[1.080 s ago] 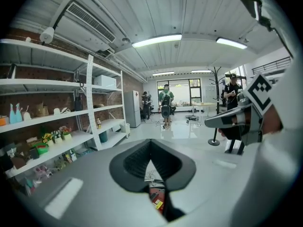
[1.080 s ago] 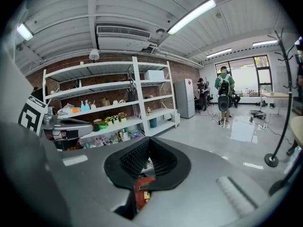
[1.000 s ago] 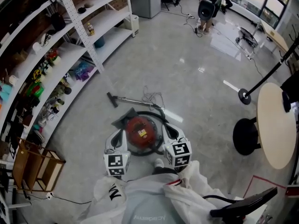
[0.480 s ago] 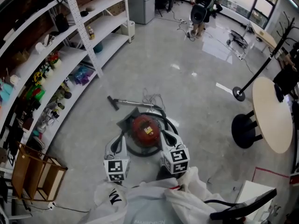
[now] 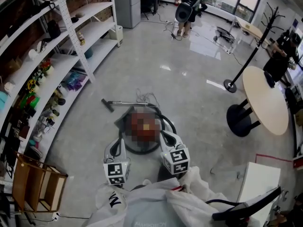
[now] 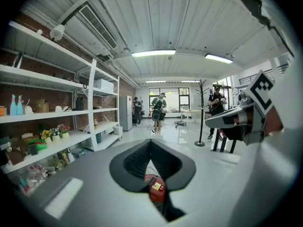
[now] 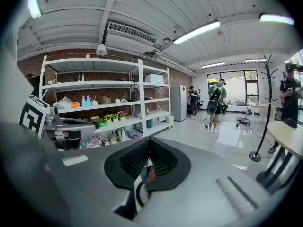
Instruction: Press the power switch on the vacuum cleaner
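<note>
Vacuum cleaner (image 5: 142,129) on open floor between left gripper (image 5: 121,142) and right gripper (image 5: 166,137), both closed on nothing

A glossy grey concrete floor (image 5: 189,89) is carrying everything here. A red round canister vacuum cleaner (image 6: 156,191) is sitting on it, its black hose (image 5: 166,122) curving around it. Just beyond the vacuum cleaner a slim metal wand (image 5: 130,102) with a black floor nozzle (image 5: 107,105) is lying flat beside a loose thin cord (image 5: 147,97). Left of the vacuum cleaner a white metal shelving rack (image 5: 71,20) is standing. Right of it a round beige table (image 5: 267,98) is resting on a black pedestal base (image 5: 238,121), near a black coat stand (image 5: 230,85).
</note>
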Available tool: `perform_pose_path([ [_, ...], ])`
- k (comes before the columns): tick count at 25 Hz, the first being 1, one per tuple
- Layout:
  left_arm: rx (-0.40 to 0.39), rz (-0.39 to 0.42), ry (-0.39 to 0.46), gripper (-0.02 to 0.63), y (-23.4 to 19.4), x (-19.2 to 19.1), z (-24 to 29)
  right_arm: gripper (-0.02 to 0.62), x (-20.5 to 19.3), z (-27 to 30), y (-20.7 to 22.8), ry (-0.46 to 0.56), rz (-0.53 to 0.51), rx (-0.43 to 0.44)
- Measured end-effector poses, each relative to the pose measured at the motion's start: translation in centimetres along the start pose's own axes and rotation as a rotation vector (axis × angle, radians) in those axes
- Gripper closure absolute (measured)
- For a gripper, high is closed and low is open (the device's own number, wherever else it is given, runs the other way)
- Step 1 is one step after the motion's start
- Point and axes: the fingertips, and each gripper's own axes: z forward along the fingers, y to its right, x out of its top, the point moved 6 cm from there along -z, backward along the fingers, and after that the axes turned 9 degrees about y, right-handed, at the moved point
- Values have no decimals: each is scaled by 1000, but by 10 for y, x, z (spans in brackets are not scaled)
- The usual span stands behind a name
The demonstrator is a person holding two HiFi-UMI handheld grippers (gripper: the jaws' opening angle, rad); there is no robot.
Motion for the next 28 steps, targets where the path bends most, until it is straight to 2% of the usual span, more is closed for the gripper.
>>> perform_pose_path([
  [5,-28,-27,-6,606,7,-7,-19,594,-2,-24,-18,-13,-12,-3],
  [11,-48,-32,5,606,21,-3,-30,594,-2,-47,-20,-11,-12,-22],
  [28,-22,-13,-35,606,52,2,-38,595,-13,-75,-12,-26,39,32],
])
